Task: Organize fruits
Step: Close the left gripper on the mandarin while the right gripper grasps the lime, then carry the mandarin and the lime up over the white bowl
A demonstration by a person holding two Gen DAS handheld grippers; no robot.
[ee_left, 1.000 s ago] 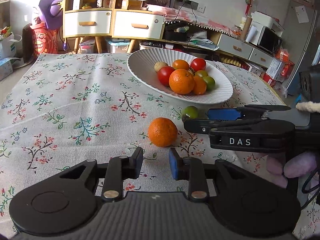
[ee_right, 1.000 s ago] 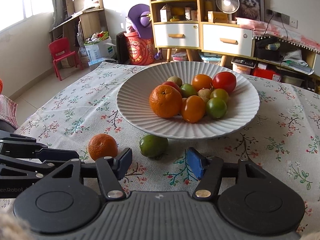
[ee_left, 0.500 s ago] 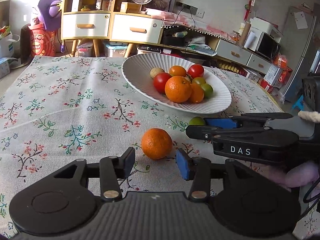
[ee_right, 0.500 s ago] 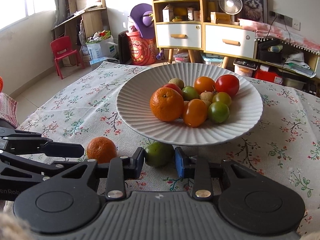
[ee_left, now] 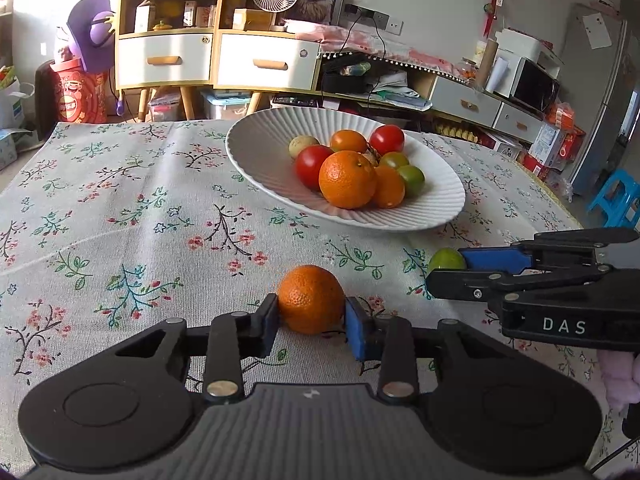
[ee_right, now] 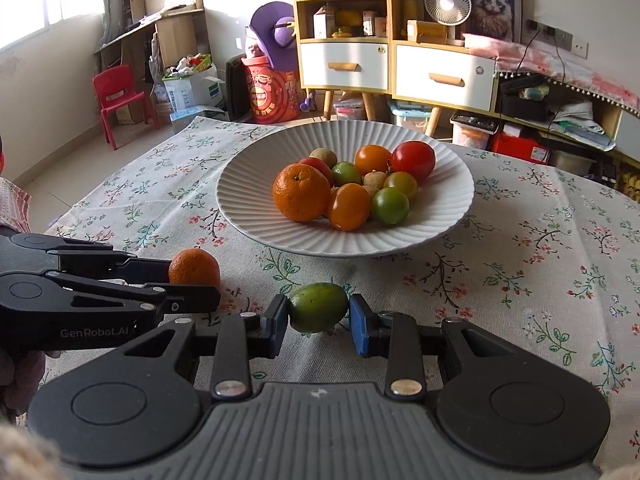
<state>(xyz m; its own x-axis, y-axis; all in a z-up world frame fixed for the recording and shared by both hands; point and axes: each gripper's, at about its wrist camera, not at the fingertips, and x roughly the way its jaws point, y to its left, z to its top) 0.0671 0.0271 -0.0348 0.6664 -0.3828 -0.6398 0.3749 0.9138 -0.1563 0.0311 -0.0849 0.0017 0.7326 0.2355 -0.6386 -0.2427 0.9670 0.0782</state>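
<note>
Fruits mostly gathered in white ribbed bowl (ee_right: 248,216) at table (ee_right: 540,264) centre: large orange, red and green tomatoes, a few small pale ones. Two strays outside it, on floral cloth just in front of near rim: small orange (ee_left: 311,299) and green fruit (ee_right: 318,307), near each other. Step in hand, as judged: pick-up of both strays at once, one per side. Left hand-held gripper (ee_left: 311,322) narrowed around small orange, blue pads touching its flanks, jaws closing at this instant; fruit seemingly resting on cloth. Right hand-held gripper (ee_right: 319,325) pinching green fruit, left pad hard against skin, right pad at its other side, opening barely wider than fruit itself. Green fruit possibly just clear of cloth; cannot tell for certain. Both tools angled down toward table, side by side, close together. Next move, as judged: lift each fruit clear, carry forward over bowl rim, release into bare patches of bowl beside pile. Care needed: round fruit prone to rolling out of pads; two tools close enough to bump during carry.
</note>
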